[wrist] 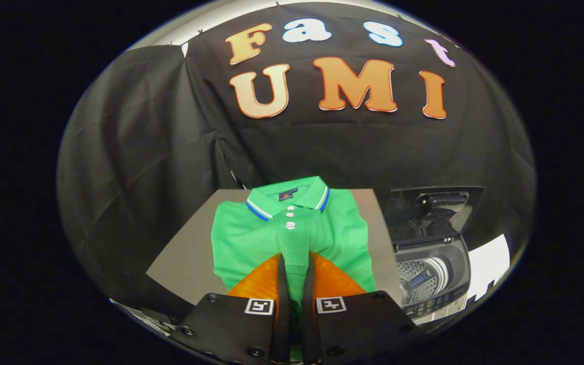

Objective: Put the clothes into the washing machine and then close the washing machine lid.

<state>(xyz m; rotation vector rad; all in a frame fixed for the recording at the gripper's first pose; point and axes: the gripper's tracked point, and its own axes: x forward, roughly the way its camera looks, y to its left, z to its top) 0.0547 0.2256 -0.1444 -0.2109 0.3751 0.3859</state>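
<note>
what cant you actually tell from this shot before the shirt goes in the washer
- Green polo shirt: its lower part is hidden behind the gripper, whose fingers pinch a fold of the fabric.
- Washing machine: the drum's depth is hidden by its rim; whether anything is inside cannot be told.
- Open lid: dark and glossy, its details are unclear.
- Control panel: too small to read.

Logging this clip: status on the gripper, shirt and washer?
Gripper fingers pinched on a fold of the green polo shirt. Shirt on grey table. Washing machine beside it, lid up, path open.
</note>
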